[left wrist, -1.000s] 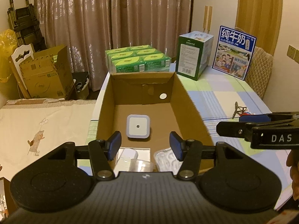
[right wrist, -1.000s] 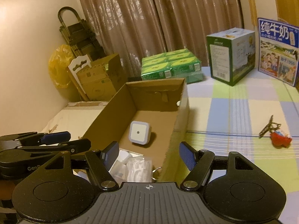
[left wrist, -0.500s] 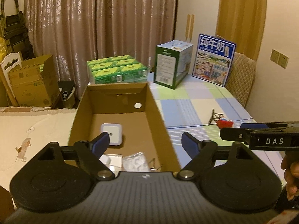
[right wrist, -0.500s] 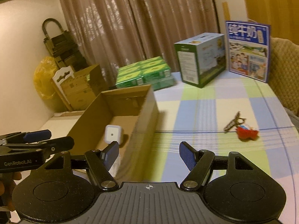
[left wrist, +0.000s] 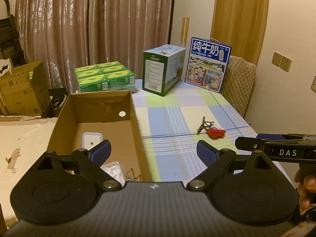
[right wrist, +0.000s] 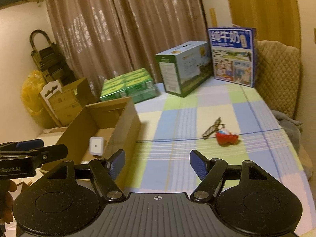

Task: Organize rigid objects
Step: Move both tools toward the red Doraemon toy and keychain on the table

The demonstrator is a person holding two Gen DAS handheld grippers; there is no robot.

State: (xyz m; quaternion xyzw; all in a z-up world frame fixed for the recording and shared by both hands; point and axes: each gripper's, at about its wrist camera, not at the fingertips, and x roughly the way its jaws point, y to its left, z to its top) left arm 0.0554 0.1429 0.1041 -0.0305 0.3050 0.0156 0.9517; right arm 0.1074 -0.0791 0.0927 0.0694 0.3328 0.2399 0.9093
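An open cardboard box [left wrist: 136, 126] [right wrist: 126, 126] stands on the checked tablecloth at the left. Inside lie a white square night light [left wrist: 91, 141] [right wrist: 96, 145], a clear plastic bag [left wrist: 113, 170] and a metal clip [left wrist: 132, 174]. A red keychain with dark keys [left wrist: 214, 132] [right wrist: 226, 137] lies on the cloth right of the box. My left gripper [left wrist: 155, 153] is open and empty above the box's right wall. My right gripper [right wrist: 157, 161] is open and empty above the cloth, short of the keychain.
At the table's far end stand green tissue packs [left wrist: 104, 78], a green-and-white carton [left wrist: 163, 72] and a blue milk box [left wrist: 207, 64]. A quilted chair [left wrist: 239, 85] is at the right. Cardboard boxes [left wrist: 21, 90] sit on the floor at the left.
Both grippers swung right, from over the box toward the checked cloth and keychain. The left jaws opened wider. Nothing was picked up.
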